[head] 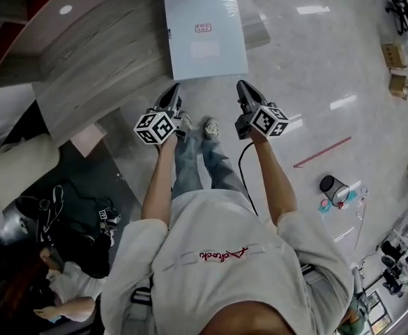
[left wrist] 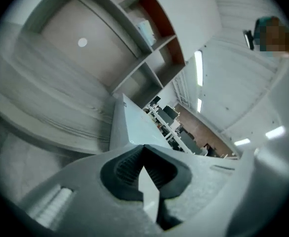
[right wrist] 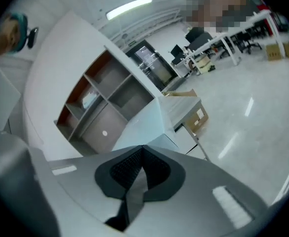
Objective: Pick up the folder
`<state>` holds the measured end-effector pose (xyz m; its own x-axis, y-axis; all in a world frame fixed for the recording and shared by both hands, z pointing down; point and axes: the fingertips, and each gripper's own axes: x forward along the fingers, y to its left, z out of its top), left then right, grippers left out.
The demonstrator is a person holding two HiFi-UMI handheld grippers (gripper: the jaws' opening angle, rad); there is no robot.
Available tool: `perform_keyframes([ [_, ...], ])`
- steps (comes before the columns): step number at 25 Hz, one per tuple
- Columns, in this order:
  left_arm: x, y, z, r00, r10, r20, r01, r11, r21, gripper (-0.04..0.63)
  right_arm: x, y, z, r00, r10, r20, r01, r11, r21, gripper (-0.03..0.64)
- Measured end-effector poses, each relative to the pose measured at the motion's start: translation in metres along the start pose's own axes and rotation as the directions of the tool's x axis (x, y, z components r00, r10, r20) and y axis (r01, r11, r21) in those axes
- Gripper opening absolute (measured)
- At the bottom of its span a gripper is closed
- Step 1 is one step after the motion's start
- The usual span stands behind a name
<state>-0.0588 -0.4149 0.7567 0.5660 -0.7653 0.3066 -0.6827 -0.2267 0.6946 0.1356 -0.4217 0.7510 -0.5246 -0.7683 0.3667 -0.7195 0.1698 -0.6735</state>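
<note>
Glossy floor (head: 315,61), wood-grain counter (head: 92,68) beneath a flat white folder (head: 204,33) pinched in fingers (left wrist: 127,168) of left gripper (head: 174,89) and right gripper (head: 243,87)

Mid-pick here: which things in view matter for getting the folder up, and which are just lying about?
Part of the job:
- folder
- left gripper, shut on the folder's near edge
- right gripper, shut on the same edge

Just lying about:
- wooden counter
- red strip on the floor
- cardboard boxes
- pink sheet

Office: desk rows (right wrist: 233,36), wall shelving (right wrist: 104,90)
</note>
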Motion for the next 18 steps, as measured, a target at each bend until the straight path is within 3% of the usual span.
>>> perform_keyframes([
  [3,0.002,0.003,-0.003,1.0,-0.02,0.013,0.021,0.997,-0.076,-0.001,0.004,0.0,0.003,0.993,0.093,0.069,-0.105,0.974,0.199,0.006],
  [6,0.004,0.005,-0.007,0.999,-0.03,0.016,0.032,0.993,-0.112,-0.001,0.01,0.001,0.001,0.975,0.181,0.132,-0.218,0.9,0.376,0.006],
  [9,0.004,0.007,-0.013,1.0,-0.01,-0.012,0.009,0.998,-0.057,0.0,0.013,-0.004,-0.004,0.962,0.204,0.181,-0.268,0.835,0.48,0.008],
  [11,0.005,0.005,-0.016,0.999,-0.003,-0.036,0.003,1.0,-0.004,-0.001,0.015,-0.007,-0.007,0.954,0.218,0.207,-0.297,0.792,0.533,0.181],
  [12,0.005,0.004,-0.016,0.999,0.0,-0.044,0.001,1.0,0.016,-0.002,0.016,-0.009,-0.007,0.948,0.22,0.229,-0.313,0.767,0.56,0.222],
  [15,0.006,0.003,-0.017,0.999,0.004,-0.051,-0.002,0.999,0.035,-0.002,0.019,-0.021,-0.003,0.932,0.2,0.302,-0.351,0.699,0.623,0.308],
  [18,0.006,0.004,-0.017,0.998,0.009,-0.056,-0.008,0.999,0.035,-0.001,0.028,-0.028,-0.004,0.932,0.192,0.308,-0.353,0.68,0.643,0.363],
])
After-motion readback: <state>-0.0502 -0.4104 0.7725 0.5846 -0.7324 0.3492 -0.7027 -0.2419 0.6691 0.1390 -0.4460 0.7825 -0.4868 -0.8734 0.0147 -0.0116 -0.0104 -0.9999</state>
